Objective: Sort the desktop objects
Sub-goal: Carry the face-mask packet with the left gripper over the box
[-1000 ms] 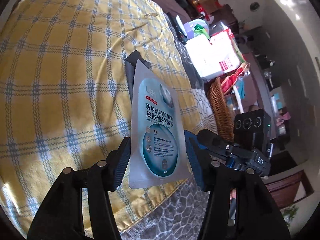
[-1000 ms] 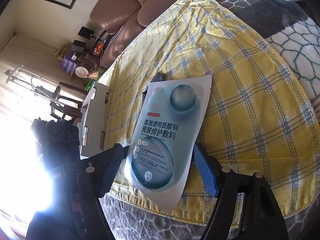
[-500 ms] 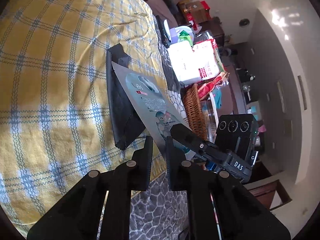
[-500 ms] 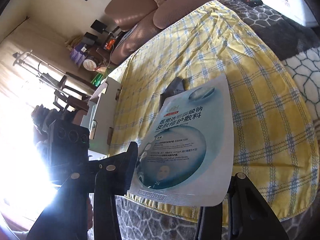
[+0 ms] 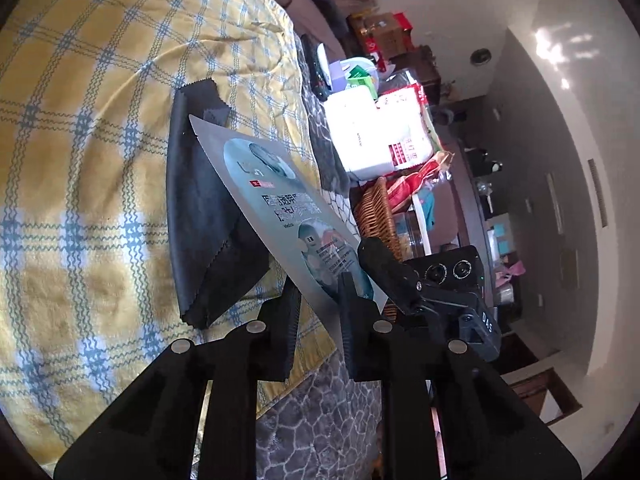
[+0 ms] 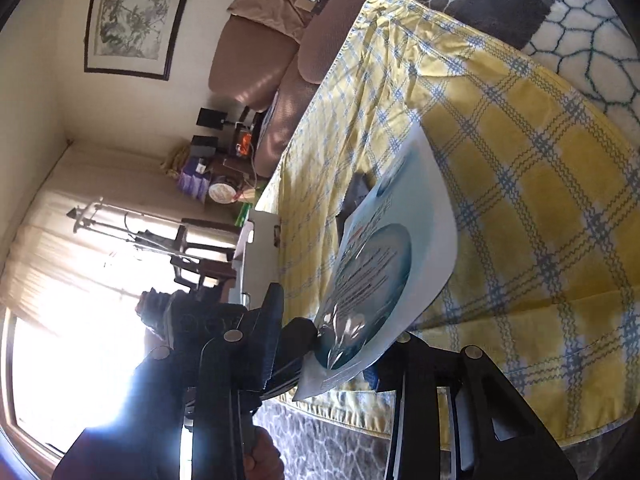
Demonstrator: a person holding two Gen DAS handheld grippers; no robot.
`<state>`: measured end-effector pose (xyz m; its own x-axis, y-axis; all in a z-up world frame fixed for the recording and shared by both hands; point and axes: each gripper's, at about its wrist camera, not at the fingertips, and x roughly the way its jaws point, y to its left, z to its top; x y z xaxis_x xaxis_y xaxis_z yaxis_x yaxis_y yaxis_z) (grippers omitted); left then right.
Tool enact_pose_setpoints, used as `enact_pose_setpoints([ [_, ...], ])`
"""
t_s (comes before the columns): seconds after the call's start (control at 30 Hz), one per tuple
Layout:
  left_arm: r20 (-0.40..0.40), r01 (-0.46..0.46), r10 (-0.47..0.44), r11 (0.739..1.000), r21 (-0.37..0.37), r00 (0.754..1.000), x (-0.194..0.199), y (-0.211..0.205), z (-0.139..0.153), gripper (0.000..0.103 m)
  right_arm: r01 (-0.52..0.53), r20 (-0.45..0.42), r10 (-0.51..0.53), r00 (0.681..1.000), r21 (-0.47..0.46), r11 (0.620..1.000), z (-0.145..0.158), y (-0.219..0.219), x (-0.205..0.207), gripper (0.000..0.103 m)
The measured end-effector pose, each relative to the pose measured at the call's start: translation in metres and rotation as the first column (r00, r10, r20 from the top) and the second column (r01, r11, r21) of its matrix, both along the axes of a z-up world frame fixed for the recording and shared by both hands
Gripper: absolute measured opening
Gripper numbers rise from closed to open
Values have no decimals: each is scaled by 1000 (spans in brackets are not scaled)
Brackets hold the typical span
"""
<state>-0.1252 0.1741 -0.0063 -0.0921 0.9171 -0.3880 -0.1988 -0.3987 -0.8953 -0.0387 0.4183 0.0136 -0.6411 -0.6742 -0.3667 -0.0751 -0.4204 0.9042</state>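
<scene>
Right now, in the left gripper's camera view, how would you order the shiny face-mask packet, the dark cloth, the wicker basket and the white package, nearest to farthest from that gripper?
1. Silvery face-mask packet: between the left gripper's fingers.
2. Dark zigzag-edged cloth: just beyond on the left, on the yellow checked blanket.
3. Brown wicker basket: right, off the blanket's edge.
4. White package: farther back on the right.

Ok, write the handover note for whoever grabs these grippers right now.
Left gripper: shut on the face mask sachet, pinching its near edge.
Right gripper: jaws wide apart around the same sachet's lower end; grip not confirmed.
The sachet is lifted and tilted above the black cloth, which lies flat on the yellow plaid cover.
Done: sachet picked up.
Left: place the sachet in its spot, then sort the cloth.
</scene>
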Motion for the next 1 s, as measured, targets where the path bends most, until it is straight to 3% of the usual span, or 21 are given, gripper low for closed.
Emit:
enact_pose_setpoints([
  [0.17,-26,16,-18,997,-74,1000,3,10,-4,16,5,25,-7,1000,79,997,3,-1,-1,36],
  [0.3,-53,40,-45,996,-78,998,8,9,1,16,-3,21,-1,1000,194,981,17,-7,-2,41],
  [0.6,-198,54,-75,993,-107,977,22,-1,49,17,-21,-142,89,986,422,906,66,-41,6,35],
  [0.8,-259,20,-43,996,-90,965,35,-39,89,17,-62,-214,178,961,456,888,103,-72,6,35],
  [1.0,-289,-62,33,994,-90,957,36,-107,113,17,-154,-241,305,921,494,856,131,-138,-16,35],
])
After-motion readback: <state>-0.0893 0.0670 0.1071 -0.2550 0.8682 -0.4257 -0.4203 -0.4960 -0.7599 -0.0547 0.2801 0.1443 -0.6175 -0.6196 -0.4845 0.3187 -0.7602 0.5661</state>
